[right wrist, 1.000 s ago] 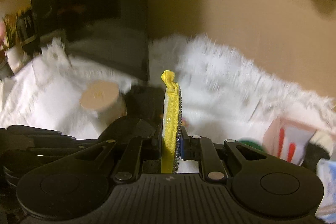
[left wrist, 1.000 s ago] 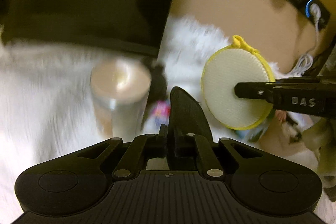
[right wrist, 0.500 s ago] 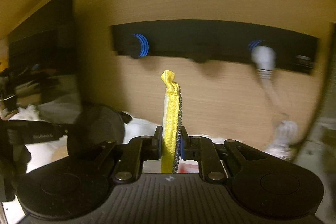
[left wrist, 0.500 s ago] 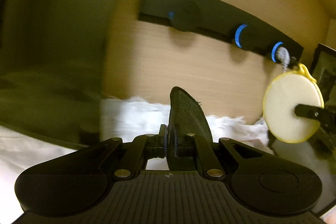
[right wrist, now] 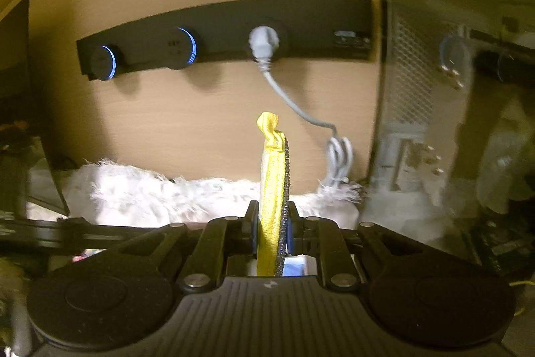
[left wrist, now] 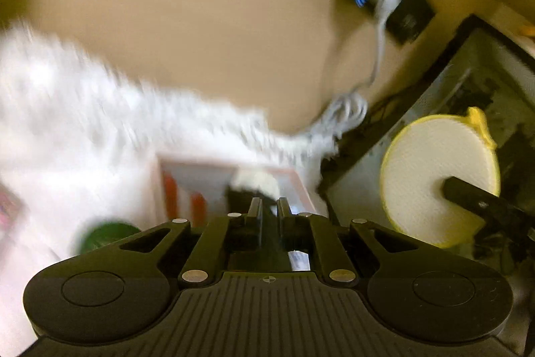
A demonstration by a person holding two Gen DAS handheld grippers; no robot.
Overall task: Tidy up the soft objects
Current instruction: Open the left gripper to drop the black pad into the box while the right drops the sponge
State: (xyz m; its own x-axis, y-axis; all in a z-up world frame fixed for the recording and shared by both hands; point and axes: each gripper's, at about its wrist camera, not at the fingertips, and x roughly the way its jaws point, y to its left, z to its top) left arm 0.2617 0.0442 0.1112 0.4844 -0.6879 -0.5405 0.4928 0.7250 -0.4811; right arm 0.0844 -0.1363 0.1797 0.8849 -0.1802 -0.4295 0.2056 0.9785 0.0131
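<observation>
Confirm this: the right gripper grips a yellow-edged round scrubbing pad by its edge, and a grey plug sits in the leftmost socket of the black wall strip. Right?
Not quite. In the right wrist view the grey plug sits third from the left on the black wall strip, right of two blue-ringed sockets. The right gripper does grip the scrubbing pad.

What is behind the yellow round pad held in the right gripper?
Behind the yellow round pad stands a wood wall bearing a black socket strip, with white fur below; the pad's edge hides a narrow strip.

One yellow-rimmed scrub pad (right wrist: 271,189), one grey plug (right wrist: 264,44) and two blue-ringed knobs (right wrist: 106,62) are showing.
</observation>
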